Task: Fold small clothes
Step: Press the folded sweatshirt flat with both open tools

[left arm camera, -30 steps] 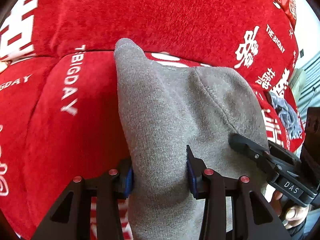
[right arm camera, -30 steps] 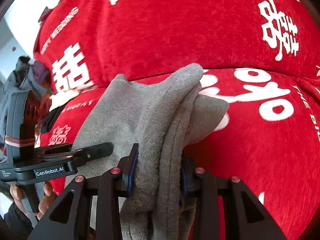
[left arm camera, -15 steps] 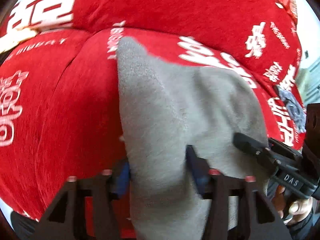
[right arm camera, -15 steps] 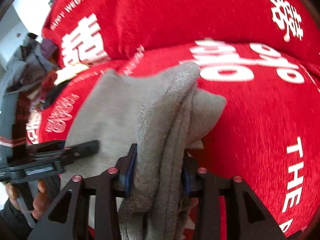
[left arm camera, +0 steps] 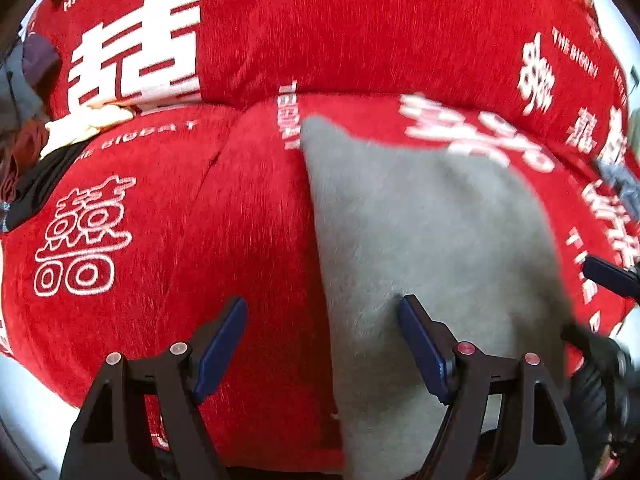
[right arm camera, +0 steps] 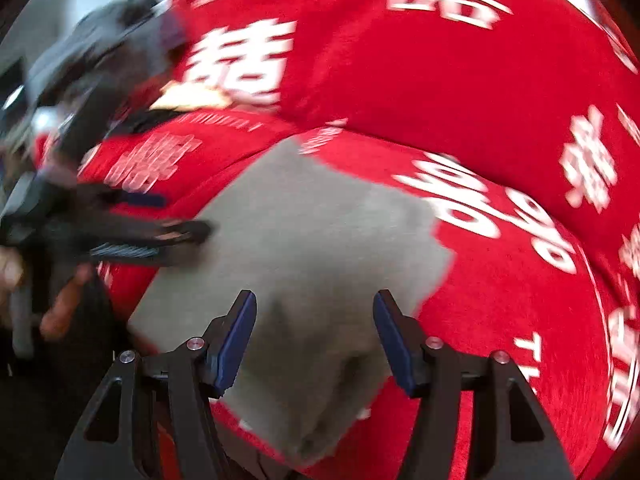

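Lying flat on the red cover (left arm camera: 248, 232), in the left wrist view, a grey cloth (left arm camera: 432, 240), its left edge running straight down between the spread pads of the left gripper (left arm camera: 322, 344). Jaws just been opening, wide apart, right pad over the cloth, left pad over bare cover, nothing pinched. Beyond the cloth's right edge, a dark tip of the right gripper (left arm camera: 610, 276), blurred. Well off to the cloth's upper left, a heap of other clothes (left arm camera: 32, 120) at the cover's edge; no basket or bin visible, so nothing to say of contents. Turning to the right wrist view: same cloth (right arm camera: 304, 248), blurred, spread on the cover (right arm camera: 500, 300) with its near end bunched and creased between the fingers of the right gripper (right arm camera: 314, 332). Jaws just been opening here too, pads clear of the fabric on both sides, cloth between but not gripped. To the cloth's left, the left gripper (right arm camera: 188, 232), smeared by motion, tip at the cloth's edge. Judged soft, light, limp, thick enough to hold a fold, not slippery on the plush cover; best taken at an edge or corner, pinching all layers together.
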{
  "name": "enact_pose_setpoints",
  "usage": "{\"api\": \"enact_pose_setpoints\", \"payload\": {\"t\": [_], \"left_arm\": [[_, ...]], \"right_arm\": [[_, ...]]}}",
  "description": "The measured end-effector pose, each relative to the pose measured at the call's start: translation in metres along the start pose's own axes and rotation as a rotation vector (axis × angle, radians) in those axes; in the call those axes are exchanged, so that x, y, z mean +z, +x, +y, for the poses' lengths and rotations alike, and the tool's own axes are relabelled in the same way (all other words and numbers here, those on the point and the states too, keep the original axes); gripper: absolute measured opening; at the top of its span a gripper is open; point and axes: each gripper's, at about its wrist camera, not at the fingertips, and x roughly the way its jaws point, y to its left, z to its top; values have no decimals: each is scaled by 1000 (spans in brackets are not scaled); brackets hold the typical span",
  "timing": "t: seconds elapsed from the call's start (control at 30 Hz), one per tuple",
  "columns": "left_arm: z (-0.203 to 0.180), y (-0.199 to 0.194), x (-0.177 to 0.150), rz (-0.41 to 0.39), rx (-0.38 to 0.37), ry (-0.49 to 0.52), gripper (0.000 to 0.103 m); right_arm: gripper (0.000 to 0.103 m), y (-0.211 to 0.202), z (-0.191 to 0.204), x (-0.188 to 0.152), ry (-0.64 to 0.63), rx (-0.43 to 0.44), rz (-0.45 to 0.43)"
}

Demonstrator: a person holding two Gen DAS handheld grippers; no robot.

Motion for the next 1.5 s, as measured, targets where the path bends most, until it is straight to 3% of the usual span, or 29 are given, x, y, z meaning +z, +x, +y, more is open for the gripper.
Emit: {"api": "enact_pose_setpoints", "payload": {"t": [0.07,0.1,0.13,0.17,0.33,0.43,0.6,0.8,0.97,1.03,1.2,1.27,1.33,1.43,1.5], "left_arm": [[4,6,-3,5,-12,-36,82],[7,8,-4,7,-14,-47,87],[10,12,-4,4,12,-54,100],[12,14,-6,5,26,-54,103],[20,8,10,11,-9,-73,103],[20,16,37,7,24,-58,103],[23,56,69,92,45,-96,103],[25,95,89,168,65,-101,103],[29,88,97,171,62,-96,103],[31,58,88,105,45,-94,103],[17,9,40,58,-45,-26,103],[5,1,19,51,-69,11,103],[-4,0,4,46,-76,35,103],[-5,13,-4,71,-30,51,103],[-1,16,-9,71,-58,37,103]], "right_arm": [[64,17,8,-11,-36,-24,63],[64,25,7,-16,-35,-46,96],[64,33,3,-22,-25,-48,117],[64,33,1,-25,-18,-38,99],[68,15,-19,-4,64,45,45],[72,23,-36,19,83,15,35],[72,88,-64,57,141,55,119],[75,135,-101,70,264,71,167],[76,115,-86,73,187,-6,172],[76,85,-69,66,122,-5,107],[76,16,-3,23,-99,88,-9],[76,10,20,4,-182,128,3],[76,17,31,-11,-236,107,41],[75,35,24,-33,-246,42,109],[75,34,15,-46,-249,43,97]]}}
